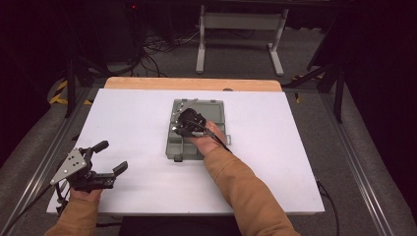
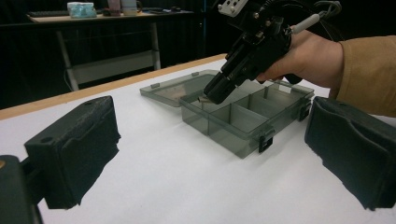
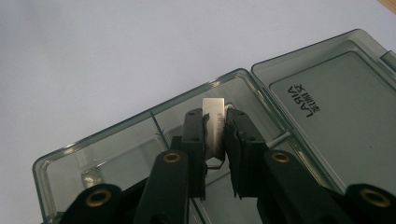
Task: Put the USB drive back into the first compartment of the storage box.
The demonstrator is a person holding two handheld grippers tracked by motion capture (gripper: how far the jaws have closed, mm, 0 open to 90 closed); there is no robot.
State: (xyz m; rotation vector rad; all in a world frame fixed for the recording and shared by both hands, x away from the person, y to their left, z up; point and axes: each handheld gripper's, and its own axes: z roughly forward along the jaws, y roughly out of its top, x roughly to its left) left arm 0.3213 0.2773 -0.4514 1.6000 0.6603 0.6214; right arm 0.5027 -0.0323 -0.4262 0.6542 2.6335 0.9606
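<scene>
A grey see-through compartment box lies open in the middle of the white table, its lid folded flat toward the far side. My right gripper points down into a far compartment of the box. It is shut on a small flat silver metal piece, which stands upright between the jaws just above the compartment floor. From the left gripper view, the right gripper tips into the box. My left gripper rests near the table's front left corner, open, with nothing between its jaws.
The white board has a wooden strip along its far edge. On the floor beyond stand a white metal frame and dark cables. A desk with items is far behind.
</scene>
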